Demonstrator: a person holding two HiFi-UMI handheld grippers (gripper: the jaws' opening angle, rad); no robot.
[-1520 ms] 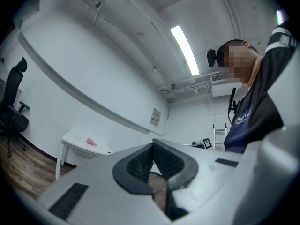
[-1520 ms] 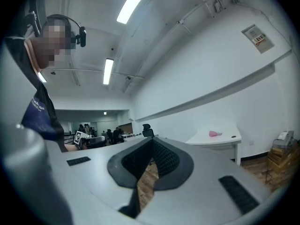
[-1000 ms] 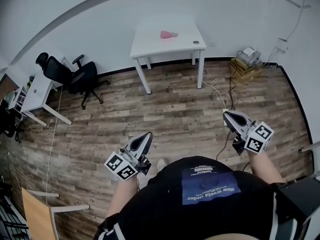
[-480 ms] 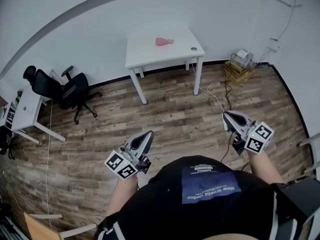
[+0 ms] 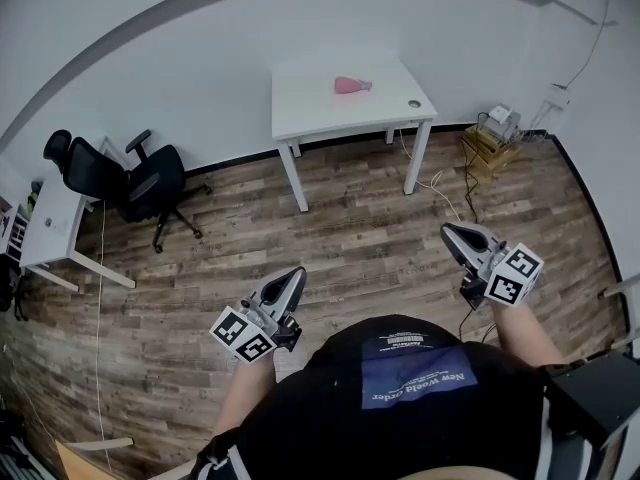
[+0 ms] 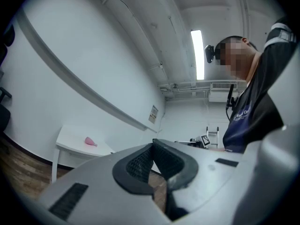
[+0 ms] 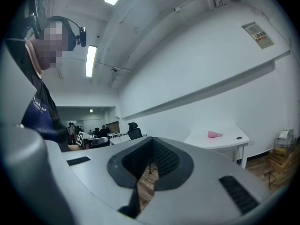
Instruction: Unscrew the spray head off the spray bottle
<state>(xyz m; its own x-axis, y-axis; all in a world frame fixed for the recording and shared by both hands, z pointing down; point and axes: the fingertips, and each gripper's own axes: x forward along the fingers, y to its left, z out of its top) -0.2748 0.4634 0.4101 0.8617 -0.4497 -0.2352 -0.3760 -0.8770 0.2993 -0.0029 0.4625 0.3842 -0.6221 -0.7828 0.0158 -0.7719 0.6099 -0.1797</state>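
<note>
Spray bottle (image 5: 351, 85): pink, lying on its side mid-worktop (image 5: 320, 113) toward the far edge, narrow end pointing at the right edge. Untouched.
Left gripper (image 5: 295, 272): jaws shut together, empty, well apart from the worktop.
Right gripper (image 5: 447, 231): same story, closed on nothing.
Step in hand: the approach, I'd say. Come in square to the near edge and open both early, one for the body and one for the head.
Head view only: the floor between person and worktop.
Right gripper view only: the bottle's low side-on profile.

Open floor (image 5: 370, 218) to table (image 5: 310, 98); chair (image 5: 150, 183) leftward
</note>
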